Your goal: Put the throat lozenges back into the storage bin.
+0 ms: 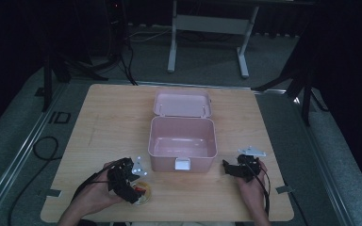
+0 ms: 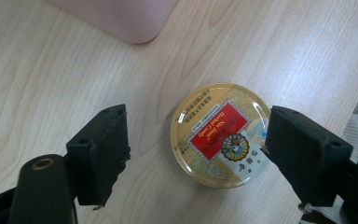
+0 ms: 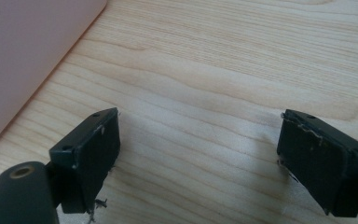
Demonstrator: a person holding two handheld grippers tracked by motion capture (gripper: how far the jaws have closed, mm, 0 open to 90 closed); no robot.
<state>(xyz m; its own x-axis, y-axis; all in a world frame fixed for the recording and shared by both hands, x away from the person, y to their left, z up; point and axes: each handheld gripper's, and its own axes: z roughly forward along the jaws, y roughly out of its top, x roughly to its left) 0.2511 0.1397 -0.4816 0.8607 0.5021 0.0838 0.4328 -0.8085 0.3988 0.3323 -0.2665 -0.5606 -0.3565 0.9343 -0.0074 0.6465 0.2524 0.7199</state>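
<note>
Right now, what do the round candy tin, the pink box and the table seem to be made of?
Round candy tin: probably metal, glossy gold lid with printed red label; glare marks the shine. Pink box: likely moulded plastic, smooth matte walls, rounded corners, white latch. Table: light wood or wood-look laminate, visible grain, low sheen.

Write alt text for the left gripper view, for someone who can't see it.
A round gold candy tin with a red label lies flat on the wooden table between the open black jaws of the left gripper, nearer the right-hand jaw. A rounded corner of a pink box shows at the top.
</note>
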